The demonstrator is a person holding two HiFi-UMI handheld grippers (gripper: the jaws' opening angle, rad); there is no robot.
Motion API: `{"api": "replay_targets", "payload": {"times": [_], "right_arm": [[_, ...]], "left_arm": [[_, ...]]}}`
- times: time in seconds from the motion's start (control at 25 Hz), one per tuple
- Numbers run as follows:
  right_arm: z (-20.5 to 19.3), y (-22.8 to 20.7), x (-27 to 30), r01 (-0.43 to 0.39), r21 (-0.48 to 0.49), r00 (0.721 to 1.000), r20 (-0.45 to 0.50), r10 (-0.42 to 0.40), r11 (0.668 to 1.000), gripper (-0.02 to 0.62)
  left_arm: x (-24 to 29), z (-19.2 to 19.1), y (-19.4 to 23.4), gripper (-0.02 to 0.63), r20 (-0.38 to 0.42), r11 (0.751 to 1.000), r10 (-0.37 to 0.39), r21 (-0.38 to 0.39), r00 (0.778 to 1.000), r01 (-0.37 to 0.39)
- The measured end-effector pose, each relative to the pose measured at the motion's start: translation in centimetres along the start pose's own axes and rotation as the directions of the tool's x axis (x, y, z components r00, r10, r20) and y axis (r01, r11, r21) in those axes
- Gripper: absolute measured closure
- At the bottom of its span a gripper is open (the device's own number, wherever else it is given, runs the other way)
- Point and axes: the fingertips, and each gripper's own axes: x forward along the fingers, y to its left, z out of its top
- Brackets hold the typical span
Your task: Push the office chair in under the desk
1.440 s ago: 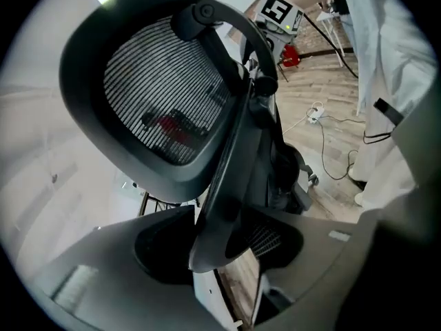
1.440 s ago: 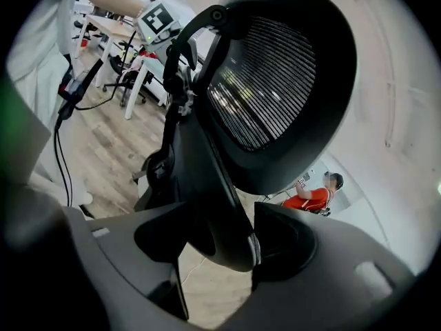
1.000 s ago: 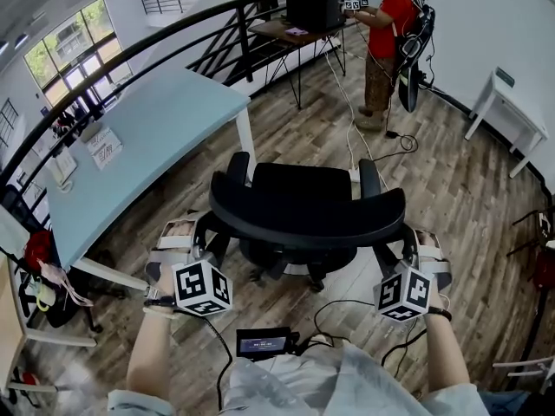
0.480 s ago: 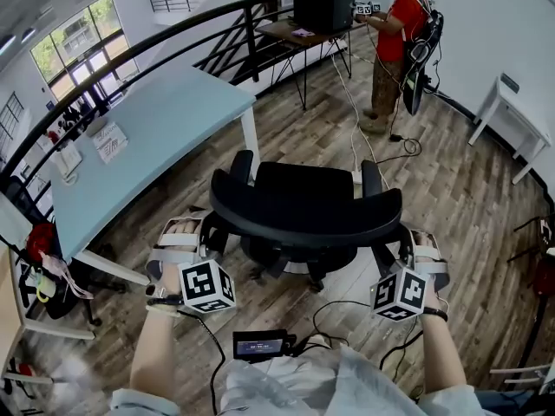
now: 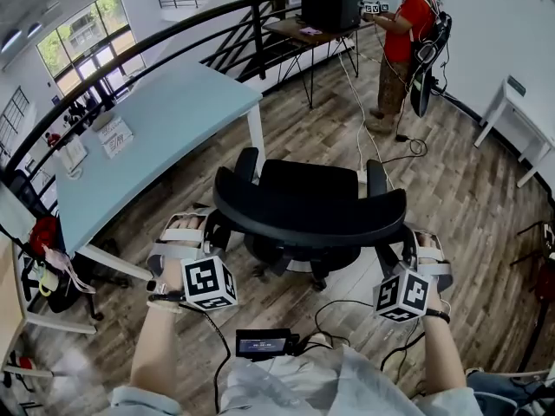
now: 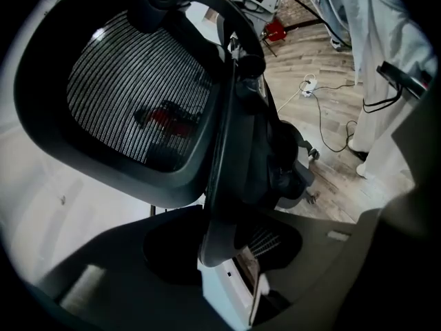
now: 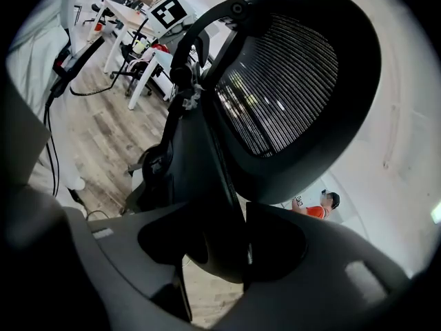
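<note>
Office chair (image 5: 308,219) beside desk (image 5: 165,120) corner. Backrest rim clamped by left gripper (image 6: 231,240) and right gripper (image 7: 217,243), right jaws just tightened.

The right gripper (image 7: 215,252) has just been closing its jaws, and they now clamp the dark rim of the chair (image 7: 282,81), whose mesh back fills the upper right. Wood floor (image 7: 103,143) lies left. A person (image 7: 315,210) in red stands far off.

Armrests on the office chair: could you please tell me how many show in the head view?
2. One armrest is on the office chair's side nearest the light-blue desk; the other armrest is on the opposite side. None seems hidden.
</note>
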Motion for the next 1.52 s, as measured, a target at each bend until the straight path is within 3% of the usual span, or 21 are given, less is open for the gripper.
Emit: {"api": "replay_targets", "payload": {"times": [0.36,0.52,0.6,0.96,1.0,1.12,1.52], "right_arm": [[0.1,0.2,-0.2,0.004,0.008,1.0,0.021,-0.004,1.0,0.371],[0.7,0.2,-0.1,0.009,0.008,0.999,0.031,-0.009,1.0,0.371],[0.8,0.4,-0.1,0.008,0.006,0.999,0.036,-0.008,1.0,0.371],[1.2,0.9,-0.3,0.009,0.004,0.999,0.045,-0.01,1.0,0.373],[1.2,1.1,-0.4,0.01,0.003,0.999,0.044,-0.01,1.0,0.374],[1.2,1.3,-0.5,0.016,0.001,0.999,0.038,-0.016,1.0,0.376],[1.3,1.7,-0.8,-0.007,-0.031,1.0,0.029,0.008,0.999,0.38]], "left_arm": [[0.6,0.1,-0.2,0.424,0.019,0.997,0.027,-0.077,0.999,-0.025],[1.6,0.0,0.0,0.331,0.016,0.999,0.018,-0.045,1.0,-0.017],[2.3,-0.2,0.2,0.323,0.008,0.999,0.031,-0.032,0.999,-0.031],[4.0,-1.7,0.4,0.336,-0.051,0.995,0.088,0.043,0.995,-0.085],[3.9,-1.9,0.7,0.392,-0.065,0.995,0.089,0.044,0.994,-0.086],[3.5,-2.0,0.7,0.416,-0.083,0.994,0.086,0.071,0.993,-0.08],[2.2,-2.2,-0.3,0.417,-0.086,0.994,0.096,0.054,0.992,-0.092]]}}
